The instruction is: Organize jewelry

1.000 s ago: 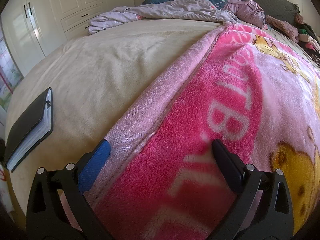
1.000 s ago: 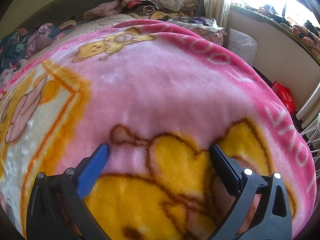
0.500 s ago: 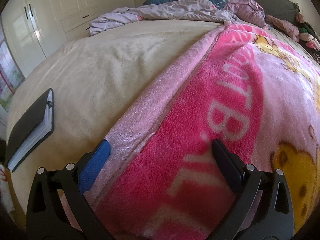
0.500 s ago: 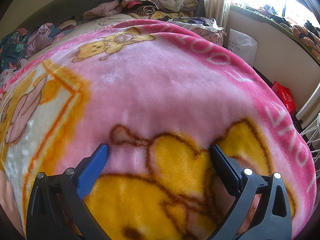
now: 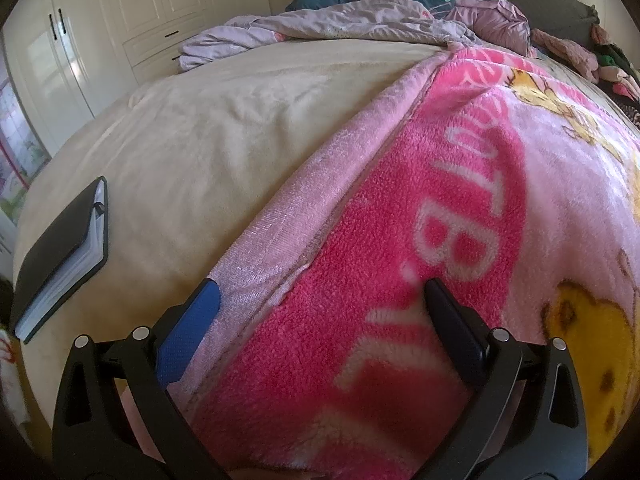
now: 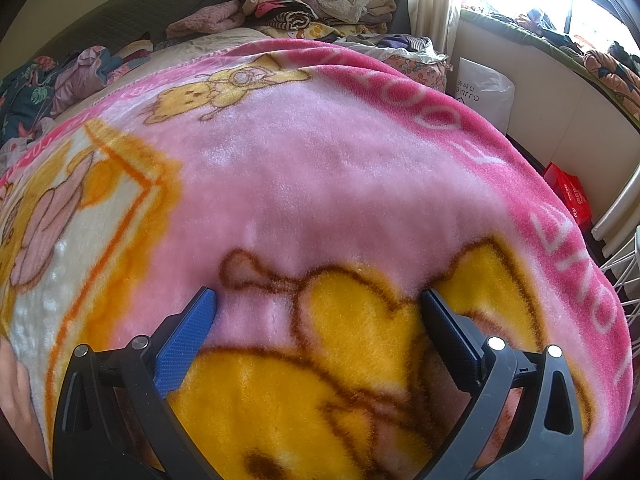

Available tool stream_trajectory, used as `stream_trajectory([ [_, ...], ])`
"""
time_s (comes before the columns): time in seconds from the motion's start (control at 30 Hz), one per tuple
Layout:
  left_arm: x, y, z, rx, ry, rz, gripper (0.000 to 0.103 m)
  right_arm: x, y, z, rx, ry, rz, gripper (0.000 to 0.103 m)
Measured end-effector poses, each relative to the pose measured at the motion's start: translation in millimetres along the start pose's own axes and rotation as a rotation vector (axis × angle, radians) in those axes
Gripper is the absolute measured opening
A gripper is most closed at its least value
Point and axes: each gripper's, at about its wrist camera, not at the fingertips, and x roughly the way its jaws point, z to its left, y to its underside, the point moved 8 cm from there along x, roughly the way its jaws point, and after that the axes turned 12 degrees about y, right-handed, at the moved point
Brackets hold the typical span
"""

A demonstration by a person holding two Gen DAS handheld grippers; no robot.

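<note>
Left claw [image 5: 320, 296] hovering spread over pink blanket [image 5: 400, 280] edge, empty; right claw [image 6: 318, 300] likewise spread mid-bed. No jewelry showing; black notebook [image 5: 60, 252] lying at bed's left edge.

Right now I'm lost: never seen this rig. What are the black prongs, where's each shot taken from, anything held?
No robot: a person holds two handheld grippers, each with a fisheye camera looking along its jaws. The left gripper and right gripper both stand open over a bed, holding nothing. The left view shows a pink cartoon blanket, a beige sheet and a black notebook lying on it. The right view shows the same blanket, piled clothes and a window. No jewelry is visible.
</note>
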Motion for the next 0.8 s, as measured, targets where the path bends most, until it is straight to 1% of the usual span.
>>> stream_trajectory([
  [0.8,-0.1,0.4,-1.2,0.002,-0.003,-0.001,0.093,0.0,0.1,-0.1,0.0,0.0,0.0,0.098],
])
